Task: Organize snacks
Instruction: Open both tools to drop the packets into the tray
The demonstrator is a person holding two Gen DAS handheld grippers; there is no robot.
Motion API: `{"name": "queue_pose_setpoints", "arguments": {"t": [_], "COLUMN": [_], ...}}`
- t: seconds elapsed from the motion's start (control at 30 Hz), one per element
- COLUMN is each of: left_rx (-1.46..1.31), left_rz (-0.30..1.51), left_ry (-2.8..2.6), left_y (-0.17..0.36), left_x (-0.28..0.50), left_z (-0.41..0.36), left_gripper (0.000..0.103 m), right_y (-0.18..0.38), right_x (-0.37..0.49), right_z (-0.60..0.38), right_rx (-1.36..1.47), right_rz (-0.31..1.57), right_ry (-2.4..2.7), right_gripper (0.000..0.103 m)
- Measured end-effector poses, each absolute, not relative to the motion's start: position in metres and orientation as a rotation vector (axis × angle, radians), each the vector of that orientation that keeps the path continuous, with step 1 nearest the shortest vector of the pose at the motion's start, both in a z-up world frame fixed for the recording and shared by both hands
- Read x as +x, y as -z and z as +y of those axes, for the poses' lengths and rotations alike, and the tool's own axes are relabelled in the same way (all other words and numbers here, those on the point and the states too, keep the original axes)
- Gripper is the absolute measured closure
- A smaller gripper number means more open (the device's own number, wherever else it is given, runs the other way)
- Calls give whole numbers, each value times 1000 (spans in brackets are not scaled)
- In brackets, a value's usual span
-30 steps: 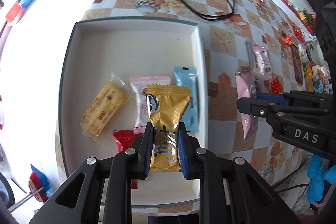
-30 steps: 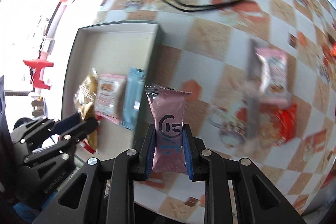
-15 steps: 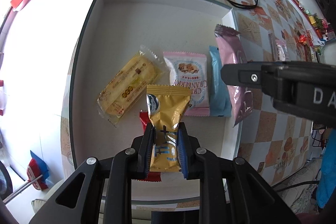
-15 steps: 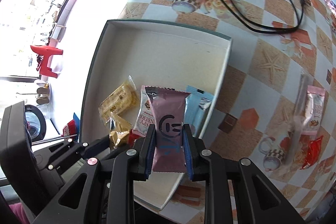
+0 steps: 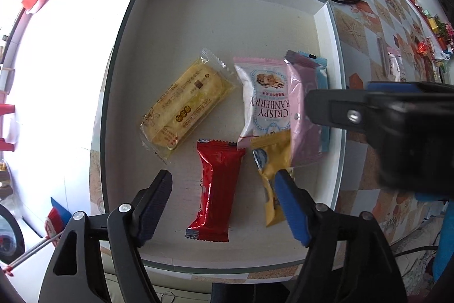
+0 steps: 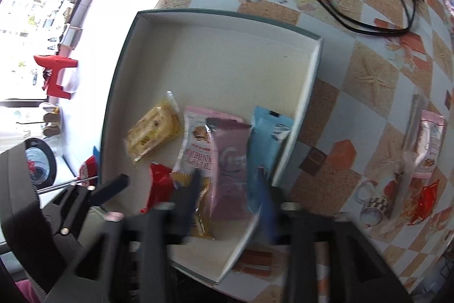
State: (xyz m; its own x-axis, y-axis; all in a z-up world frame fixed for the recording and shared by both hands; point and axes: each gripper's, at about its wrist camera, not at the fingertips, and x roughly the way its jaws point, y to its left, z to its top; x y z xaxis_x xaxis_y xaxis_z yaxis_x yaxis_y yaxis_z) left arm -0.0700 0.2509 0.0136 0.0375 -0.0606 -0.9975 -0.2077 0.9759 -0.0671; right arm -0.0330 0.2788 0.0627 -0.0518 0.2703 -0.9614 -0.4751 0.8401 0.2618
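With both tongs, left (image 5: 221, 186) and right (image 6: 229, 186), just spread and nothing pinched, the gold packet (image 5: 271, 175) and pink packet (image 5: 302, 118) are seen lying in the tray (image 5: 227, 4) at lower right; light, crinkly, slippery, they are best pinched mid-body.

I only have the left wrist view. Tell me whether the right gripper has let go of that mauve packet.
Observer: Yes. The right gripper has just been opening its jaws; the mauve packet lies between them in the box, pads off it.
Operator: Report what's on the table to the right.
Observer: A red packet lies on the tablecloth, next to a pink-and-white packet.
Operator: Check the light blue packet.
Observer: The light blue packet lies along the box's right wall, beside the mauve one.
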Motion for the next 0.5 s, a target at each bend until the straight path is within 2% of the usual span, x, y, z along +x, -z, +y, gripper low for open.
{"name": "queue_pose_setpoints", "arguments": {"t": [0.03,0.5], "left_rx": [-215,-142], "left_rz": [1533,1529], "left_ry": [-115,-58], "left_y": [-15,-28], "left_x": [-70,-57], "left_z": [250,215], "left_gripper": [25,25], "right_y": [-65,-38], "right_x": [-31,17], "right_z": [274,159], "right_rx": [-174,-37], "right_rz": [1489,1558], "right_ry": [-587,-293], "right_gripper": [4,4]}}
